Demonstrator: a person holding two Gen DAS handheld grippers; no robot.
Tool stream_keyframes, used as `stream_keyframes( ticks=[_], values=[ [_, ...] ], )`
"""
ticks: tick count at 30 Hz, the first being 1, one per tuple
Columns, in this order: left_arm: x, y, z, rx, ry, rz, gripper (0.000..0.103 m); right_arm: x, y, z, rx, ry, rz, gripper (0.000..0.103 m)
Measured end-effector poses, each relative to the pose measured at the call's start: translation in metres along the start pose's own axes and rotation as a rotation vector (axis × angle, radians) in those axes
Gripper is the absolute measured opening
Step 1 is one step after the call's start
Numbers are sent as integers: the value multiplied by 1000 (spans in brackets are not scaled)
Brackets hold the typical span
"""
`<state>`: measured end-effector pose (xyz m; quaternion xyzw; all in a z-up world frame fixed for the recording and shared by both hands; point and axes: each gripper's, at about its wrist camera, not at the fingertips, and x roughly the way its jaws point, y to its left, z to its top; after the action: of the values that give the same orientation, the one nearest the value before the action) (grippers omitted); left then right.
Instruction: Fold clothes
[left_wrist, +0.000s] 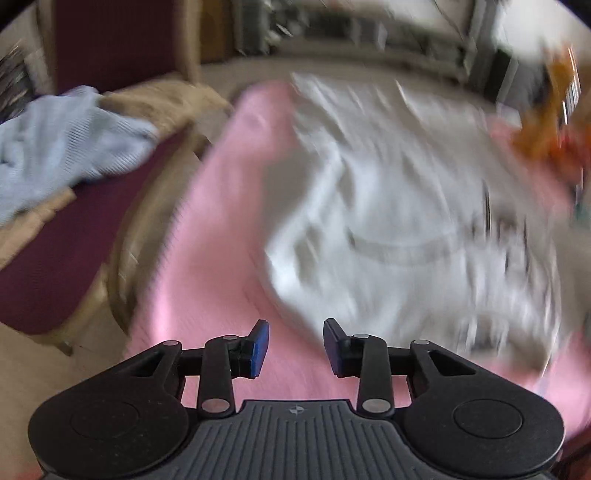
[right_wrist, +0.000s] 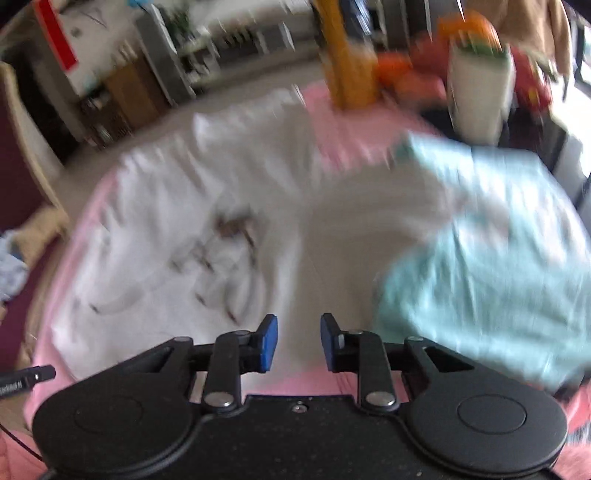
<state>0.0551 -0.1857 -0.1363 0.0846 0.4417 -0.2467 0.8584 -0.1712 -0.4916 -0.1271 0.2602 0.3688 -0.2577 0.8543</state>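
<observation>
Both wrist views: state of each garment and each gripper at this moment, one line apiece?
White shirt: spread on the pink cloth, wrinkled, not folded.
Teal garment: lying on the table, right of the white shirt; fold unclear through blur.
Light blue garment: bunched on the chair.
Left gripper: open, empty.
Right gripper: open, empty.

A white T-shirt (left_wrist: 388, 206) lies spread and rumpled across the middle of the pink-covered bench (left_wrist: 207, 258), with dark printing on its front; blur hides the design. A pale teal garment (right_wrist: 491, 251) lies on the bench's right side, overlapping the white shirt's edge. A light blue knit garment (left_wrist: 62, 144) is heaped on a chair seat left of the bench.
</observation>
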Motion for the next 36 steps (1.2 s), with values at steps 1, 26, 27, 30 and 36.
stream_keyframes(
  ticks=[1, 26, 27, 30, 36],
  values=[
    [-6, 10, 10, -38, -31, -16, 37, -10, 7, 9, -15, -33, 20, 30],
    [164, 41, 118, -91, 14, -146, 30, 44, 161, 45, -130, -144, 189, 49],
    [165, 41, 118, -85, 8, -144, 29, 44, 161, 45, -128, -144, 187, 50],
    [165, 42, 116, -90, 2, -147, 10, 44, 162, 44, -124, -138, 180, 52],
    [152, 50, 113, -142, 1, -152, 0, 43, 156, 41, -88, -127, 158, 57]
  ],
)
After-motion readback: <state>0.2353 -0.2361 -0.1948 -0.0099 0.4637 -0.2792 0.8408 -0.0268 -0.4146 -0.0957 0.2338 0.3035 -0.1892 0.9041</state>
